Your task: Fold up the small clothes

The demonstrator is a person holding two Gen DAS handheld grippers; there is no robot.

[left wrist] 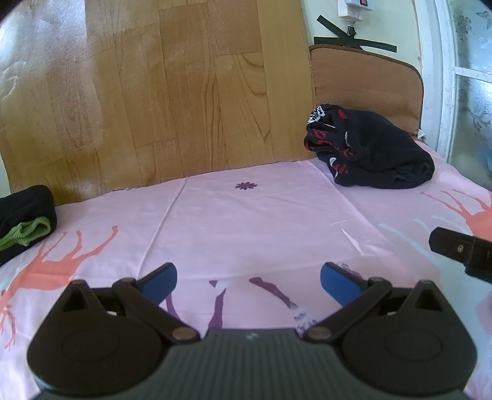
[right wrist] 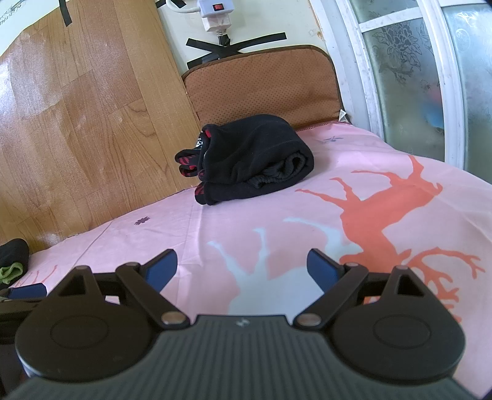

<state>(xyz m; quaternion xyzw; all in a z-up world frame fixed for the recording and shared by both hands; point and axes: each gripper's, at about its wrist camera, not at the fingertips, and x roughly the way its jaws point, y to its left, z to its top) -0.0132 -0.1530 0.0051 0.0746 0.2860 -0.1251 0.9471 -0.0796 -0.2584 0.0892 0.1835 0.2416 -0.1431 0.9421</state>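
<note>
A black bundle of clothes with red and white print point(left wrist: 367, 149) lies at the far right of the pink bed sheet point(left wrist: 246, 221); it also shows in the right wrist view point(right wrist: 249, 160), ahead of the gripper. A folded black garment with a green piece point(left wrist: 26, 221) lies at the left edge, and shows small at the left of the right wrist view point(right wrist: 12, 261). My left gripper point(left wrist: 248, 281) is open and empty above the sheet. My right gripper point(right wrist: 243, 269) is open and empty, well short of the black bundle. Part of the right gripper point(left wrist: 461, 249) shows at the right of the left wrist view.
A wooden-patterned board point(left wrist: 153, 92) stands along the back of the bed. A brown cushion point(right wrist: 261, 86) leans behind the bundle. A power strip point(right wrist: 215, 15) is taped to the wall. A frosted window point(right wrist: 415, 77) is at the right.
</note>
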